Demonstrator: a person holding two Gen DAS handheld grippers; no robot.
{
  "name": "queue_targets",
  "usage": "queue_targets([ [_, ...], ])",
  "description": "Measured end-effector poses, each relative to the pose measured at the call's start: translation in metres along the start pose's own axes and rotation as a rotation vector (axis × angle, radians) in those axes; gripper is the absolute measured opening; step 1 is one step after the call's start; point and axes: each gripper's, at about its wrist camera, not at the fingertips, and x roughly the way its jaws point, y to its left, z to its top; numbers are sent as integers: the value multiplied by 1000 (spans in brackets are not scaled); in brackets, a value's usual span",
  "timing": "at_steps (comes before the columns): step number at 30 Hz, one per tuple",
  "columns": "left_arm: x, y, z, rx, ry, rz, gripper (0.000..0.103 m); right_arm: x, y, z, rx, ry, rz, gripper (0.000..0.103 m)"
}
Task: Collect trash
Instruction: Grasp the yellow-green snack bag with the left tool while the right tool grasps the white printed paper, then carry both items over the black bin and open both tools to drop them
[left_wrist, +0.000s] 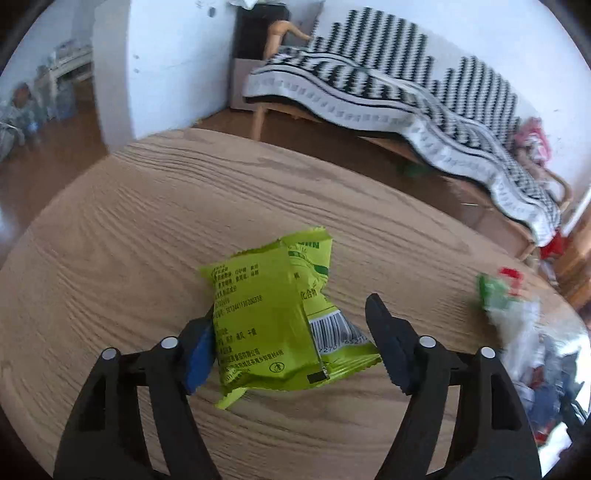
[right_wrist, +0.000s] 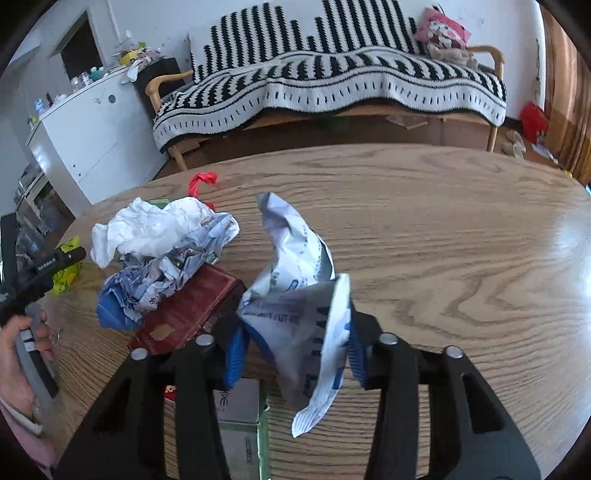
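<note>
While the lime-green printed snack wrapper (left_wrist: 269, 321) lies crumpled on the round wood-grain table (left_wrist: 147, 206), the left gripper (left_wrist: 291, 339) straddles it: its left pad touches the wrapper's edge, but its right finger (left_wrist: 388, 343) stands clear, so the jaws are partly open and nothing is clamped. Farther right on the table sits a loose heap: a crumpled white tissue (right_wrist: 147, 225), a scrunched blue-and-white printed bag (right_wrist: 162, 273) and a flat dark-red carton (right_wrist: 188, 310), all touching. Just right of the heap, the right gripper (right_wrist: 295, 347) has its blue pads pressed on a white-and-blue crumpled plastic packet (right_wrist: 295, 295), which stands up from between them above the tabletop. Behind the table stands a wooden sofa under a black-and-white striped blanket (right_wrist: 332, 85).
</note>
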Motion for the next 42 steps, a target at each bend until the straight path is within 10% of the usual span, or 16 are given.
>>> queue_targets([
  [13,-41,-42,-26,74,5,-139,66,-24,-14,3,46,-67,-8,39],
  [42,-47,-66,-31,141,-11,-121,67,-28,-29,4,79,-76,-28,39],
])
